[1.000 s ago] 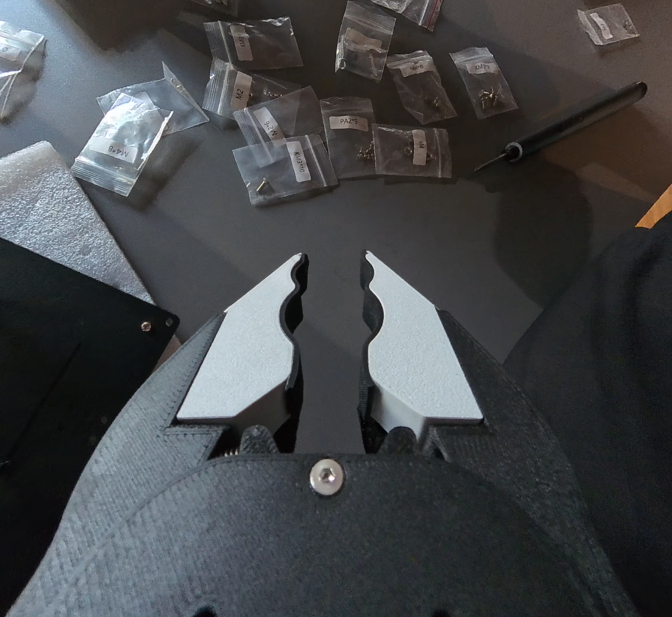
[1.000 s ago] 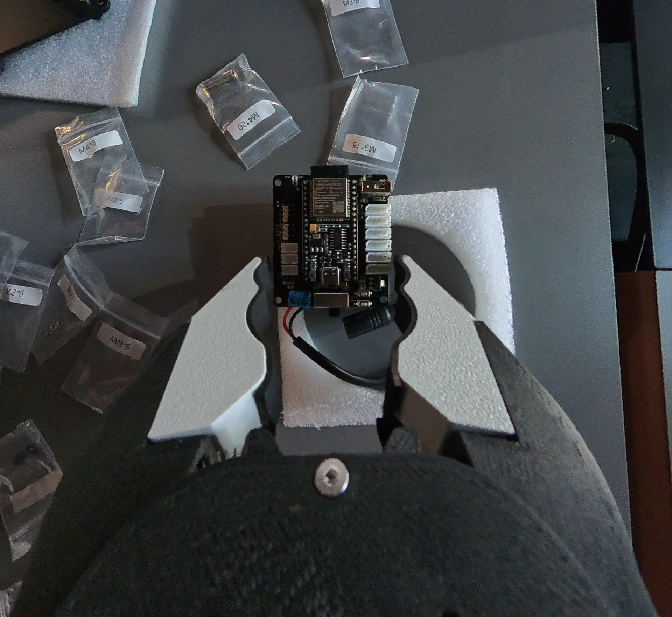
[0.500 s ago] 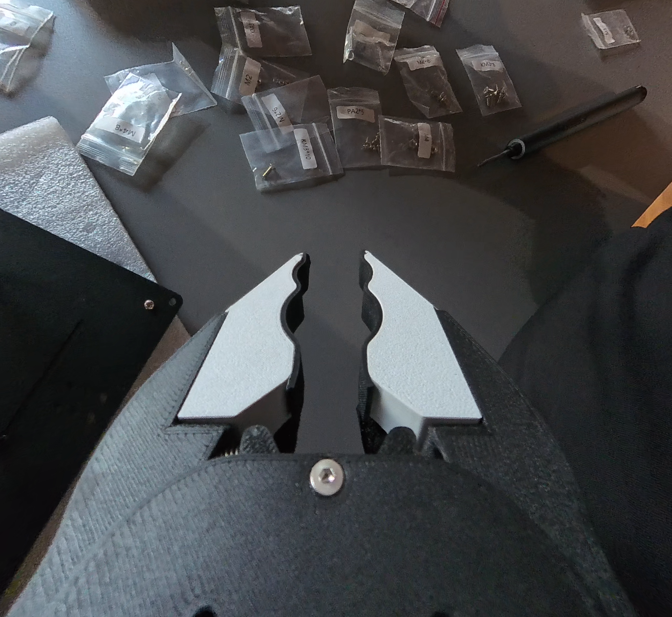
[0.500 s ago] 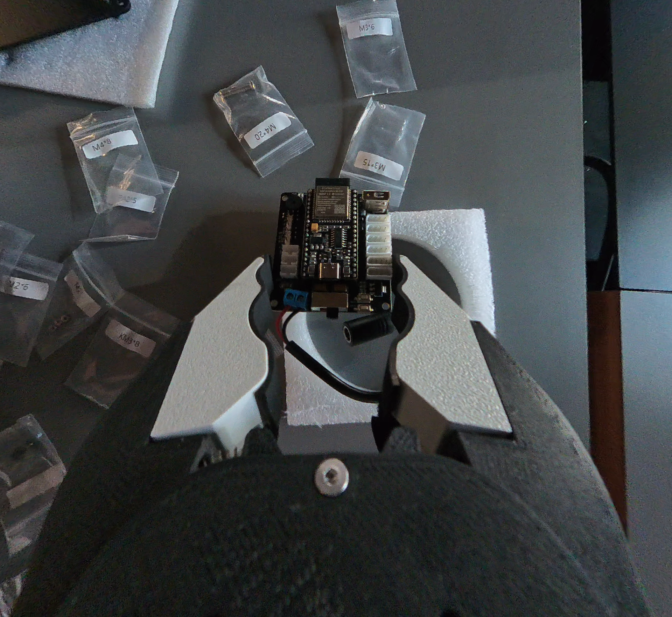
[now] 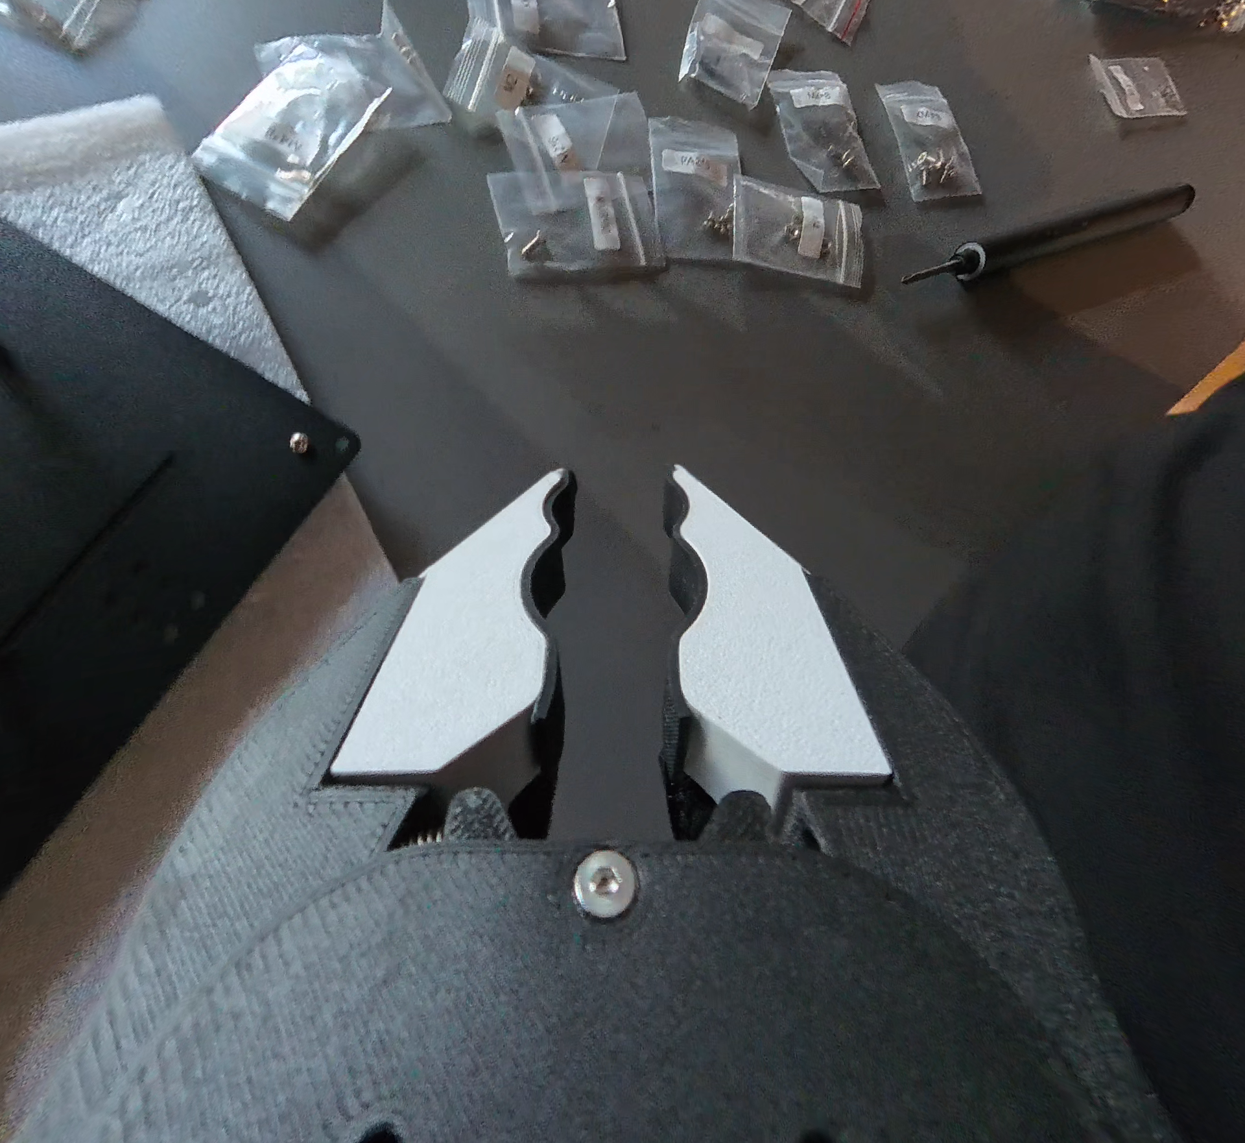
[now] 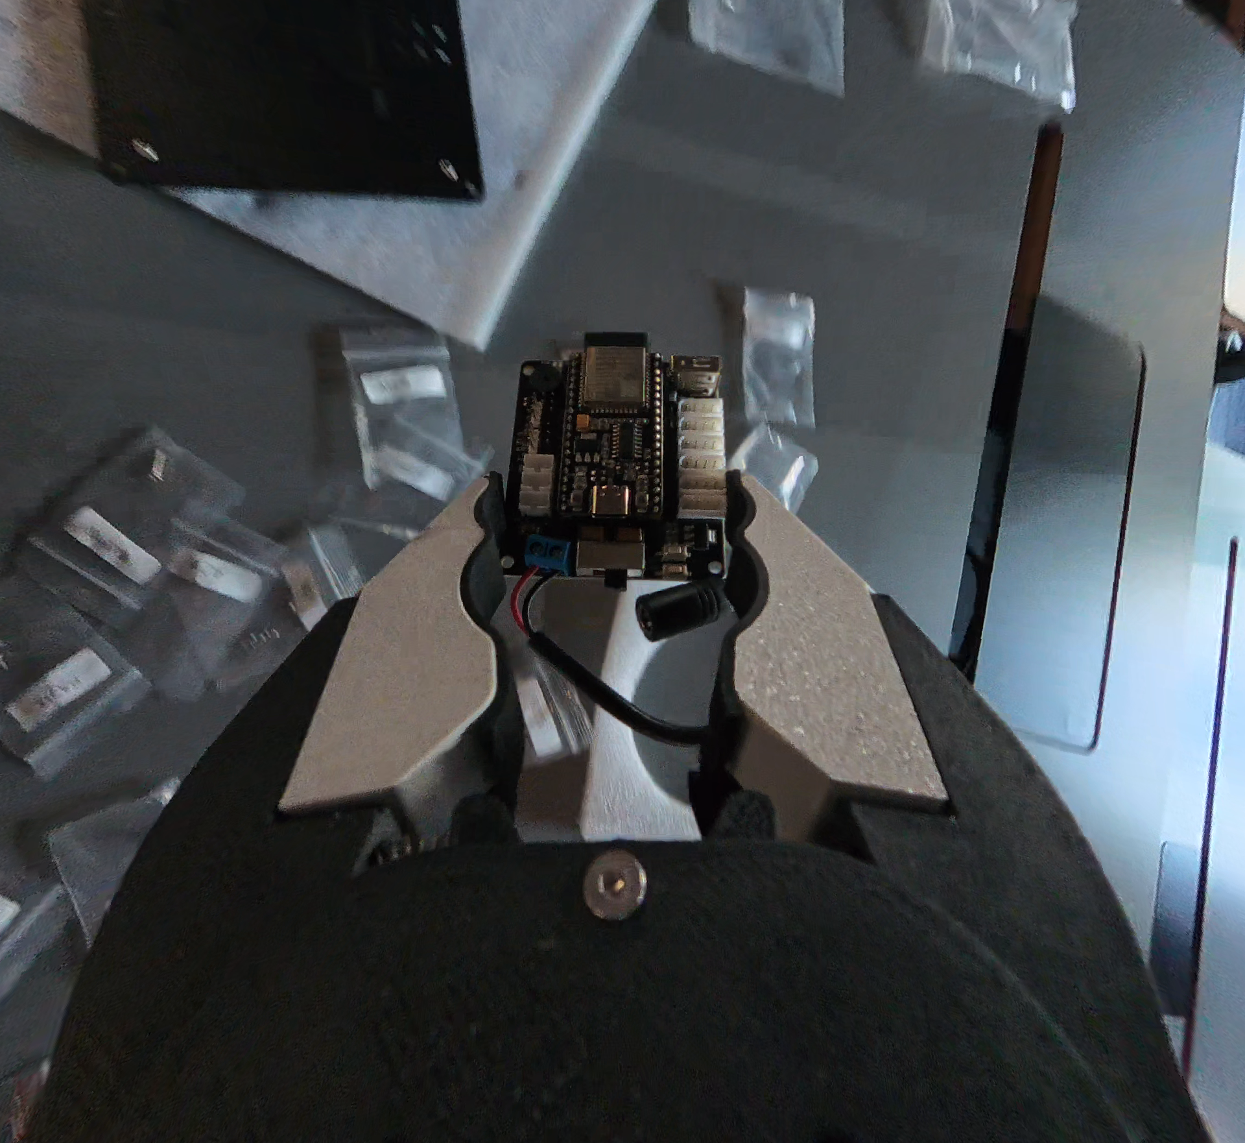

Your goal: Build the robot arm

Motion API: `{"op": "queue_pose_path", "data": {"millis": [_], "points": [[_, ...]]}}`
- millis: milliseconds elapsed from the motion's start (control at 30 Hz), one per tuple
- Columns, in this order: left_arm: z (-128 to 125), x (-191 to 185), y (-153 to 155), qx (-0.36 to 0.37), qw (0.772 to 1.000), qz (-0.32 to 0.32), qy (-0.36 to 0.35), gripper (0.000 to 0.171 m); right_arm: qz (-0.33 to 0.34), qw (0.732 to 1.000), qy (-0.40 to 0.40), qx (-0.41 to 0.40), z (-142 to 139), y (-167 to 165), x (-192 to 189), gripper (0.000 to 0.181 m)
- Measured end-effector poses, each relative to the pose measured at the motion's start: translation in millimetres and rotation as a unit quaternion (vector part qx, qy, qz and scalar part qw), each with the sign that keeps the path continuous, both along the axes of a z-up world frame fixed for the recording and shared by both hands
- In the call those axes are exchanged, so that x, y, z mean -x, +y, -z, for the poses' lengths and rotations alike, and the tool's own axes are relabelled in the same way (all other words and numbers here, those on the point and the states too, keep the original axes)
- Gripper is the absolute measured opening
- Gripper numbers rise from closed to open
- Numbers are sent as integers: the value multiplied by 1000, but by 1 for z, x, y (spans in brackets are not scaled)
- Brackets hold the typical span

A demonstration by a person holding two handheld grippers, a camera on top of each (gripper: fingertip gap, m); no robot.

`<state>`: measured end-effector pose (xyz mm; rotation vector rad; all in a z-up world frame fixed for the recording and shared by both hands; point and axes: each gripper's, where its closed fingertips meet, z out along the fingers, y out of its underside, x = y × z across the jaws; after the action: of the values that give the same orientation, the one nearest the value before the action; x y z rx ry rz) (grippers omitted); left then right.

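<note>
Overhead, right gripper (image 6: 614, 507) jaws clamped on circuit board (image 6: 620, 450), left gripper (image 5: 618, 482) jaws slightly parted, empty, screws inside clear bags (image 5: 684, 194).

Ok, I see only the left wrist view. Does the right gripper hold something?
Observer: Yes. The right gripper is shut on a black circuit board, held above the table.
Operator: Does anything hang from the board?
Observer: A black cable with a round plug hangs from its near edge, between the fingers.
Operator: And what is under the gripper?
Observer: A white foam piece shows below, through the gap.
</note>
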<state>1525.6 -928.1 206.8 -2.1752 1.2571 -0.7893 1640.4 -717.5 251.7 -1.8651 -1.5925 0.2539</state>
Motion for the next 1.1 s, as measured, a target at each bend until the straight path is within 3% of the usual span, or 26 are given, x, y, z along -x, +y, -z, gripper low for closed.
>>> {"op": "queue_pose_path", "data": {"millis": [233, 467, 767, 1100], "points": [[1, 43, -11, 17, 998, -55, -27, 24, -76, 996, 55, 5, -12, -35, 113, 64], [-3, 86, -17, 10, 995, -92, -38, 23, -111, 989, 89, 41, 13, -64, 191, 64], [-4, 121, -22, 1, 995, -92, -34, 22, -102, 984, 122, 80, 43, -69, 205, 65], [-6, 128, -17, 0, 996, -84, -36, 21, -104, 981, 130, 97, 54, -63, 201, 65]]}}
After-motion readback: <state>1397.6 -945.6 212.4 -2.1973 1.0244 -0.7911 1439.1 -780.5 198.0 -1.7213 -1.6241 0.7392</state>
